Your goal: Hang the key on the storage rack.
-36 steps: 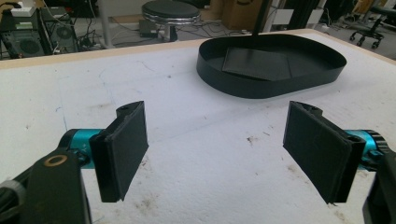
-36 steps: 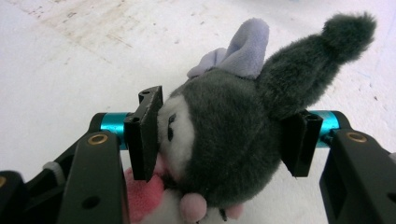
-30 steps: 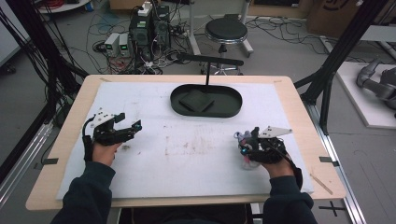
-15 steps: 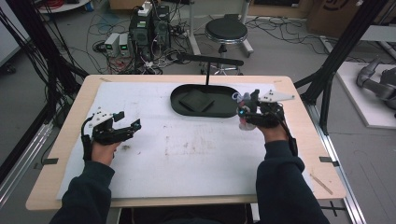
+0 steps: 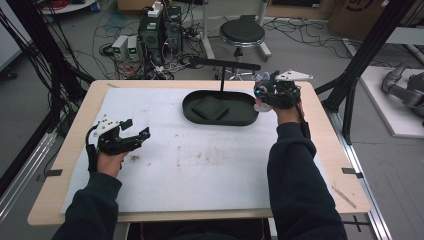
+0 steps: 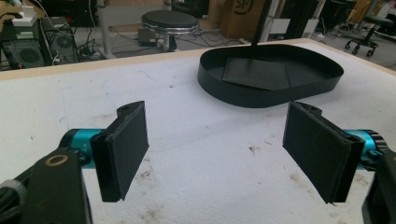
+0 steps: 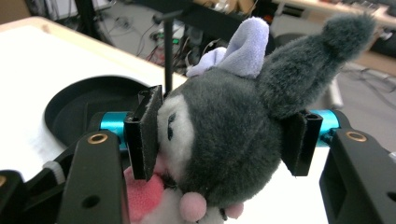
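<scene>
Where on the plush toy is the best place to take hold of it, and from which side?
Grip the plush toy across its round head, fingers on opposite cheeks below the ears, as the right gripper holds it now. The head is wide and soft; the ears are thin.

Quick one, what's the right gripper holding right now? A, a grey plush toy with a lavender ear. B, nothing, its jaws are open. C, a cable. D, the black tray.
A: in the right gripper view the right gripper has its jaws pressed into both sides of a grey plush toy with a lavender ear.
</scene>
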